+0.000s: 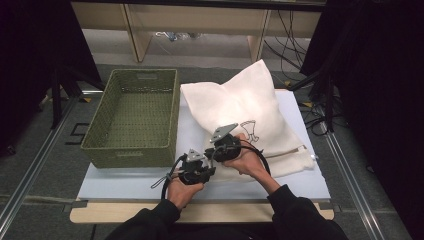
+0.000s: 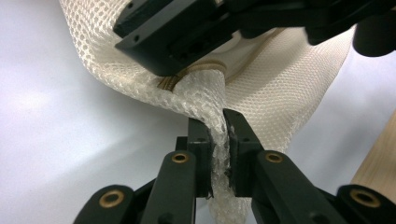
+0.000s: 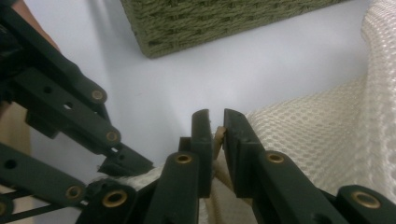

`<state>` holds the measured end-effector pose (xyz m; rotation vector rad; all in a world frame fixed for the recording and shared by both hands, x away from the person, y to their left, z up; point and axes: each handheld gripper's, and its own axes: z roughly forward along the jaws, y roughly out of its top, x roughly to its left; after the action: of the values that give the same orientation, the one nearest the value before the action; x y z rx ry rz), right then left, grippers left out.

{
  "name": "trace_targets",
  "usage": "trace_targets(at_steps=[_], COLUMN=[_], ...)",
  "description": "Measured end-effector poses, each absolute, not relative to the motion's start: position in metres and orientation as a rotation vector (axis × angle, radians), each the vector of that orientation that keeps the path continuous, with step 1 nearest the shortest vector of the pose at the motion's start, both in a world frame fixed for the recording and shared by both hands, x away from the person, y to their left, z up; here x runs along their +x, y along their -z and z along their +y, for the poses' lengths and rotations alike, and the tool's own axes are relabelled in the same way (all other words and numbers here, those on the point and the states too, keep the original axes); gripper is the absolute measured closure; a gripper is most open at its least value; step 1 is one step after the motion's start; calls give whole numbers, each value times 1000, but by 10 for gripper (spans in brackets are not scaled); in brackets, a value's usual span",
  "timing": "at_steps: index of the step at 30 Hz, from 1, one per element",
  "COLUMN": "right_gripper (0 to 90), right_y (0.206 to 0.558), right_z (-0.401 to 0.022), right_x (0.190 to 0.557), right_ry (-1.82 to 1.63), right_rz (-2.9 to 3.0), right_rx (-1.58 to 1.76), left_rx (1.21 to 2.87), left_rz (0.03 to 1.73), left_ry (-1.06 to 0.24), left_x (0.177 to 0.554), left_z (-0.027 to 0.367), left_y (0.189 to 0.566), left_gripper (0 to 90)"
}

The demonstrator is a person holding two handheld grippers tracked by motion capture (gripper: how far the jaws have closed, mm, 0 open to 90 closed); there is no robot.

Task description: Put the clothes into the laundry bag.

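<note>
A white mesh laundry bag (image 1: 250, 105) with a tan zipper lies on the white board (image 1: 125, 182), right of centre. My left gripper (image 1: 209, 164) sits at the bag's near left corner. In the left gripper view its jaws (image 2: 217, 126) are shut on a bunched fold of the mesh (image 2: 289, 93). My right gripper (image 1: 214, 151) is just behind it, its black body (image 2: 187, 32) hanging close above the same corner. In the right gripper view its jaws (image 3: 215, 123) are closed on the tan zipper pull (image 3: 218, 136), with mesh (image 3: 327, 140) to the right and the left gripper's linkage (image 3: 70, 116) at the left.
A green woven basket (image 1: 131, 149) stands empty on the left part of the board, its corner (image 3: 210, 23) close to both grippers. A wooden strip (image 1: 210, 212) borders the table's near edge. Cables and black stands crowd the right side.
</note>
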<state>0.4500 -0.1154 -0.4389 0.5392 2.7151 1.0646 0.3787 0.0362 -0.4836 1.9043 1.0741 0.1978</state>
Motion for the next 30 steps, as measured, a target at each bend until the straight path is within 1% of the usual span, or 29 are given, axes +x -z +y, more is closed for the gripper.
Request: trace_targets(at_steps=[5,15,17,30], right_gripper=[845,862,862,871], right_y=[437,435,436,441], right_z=[-121,-132,-134,-141], right_x=[448,443,442,443], right_ry=[-1098,-1111,-1125,-1162], right_rz=[2708,2706,2711,2726], right_rx=[586,624,647,691], left_rx=[1928,1910,1929,1931], left_rz=[1057,1072,1064,1060], left_ry=[-217,-220,-224,-217], left_x=[378,377,377,378], left_z=[36,34,35,36], left_y=[483,483,483,482], left_gripper=[812,807,807,800])
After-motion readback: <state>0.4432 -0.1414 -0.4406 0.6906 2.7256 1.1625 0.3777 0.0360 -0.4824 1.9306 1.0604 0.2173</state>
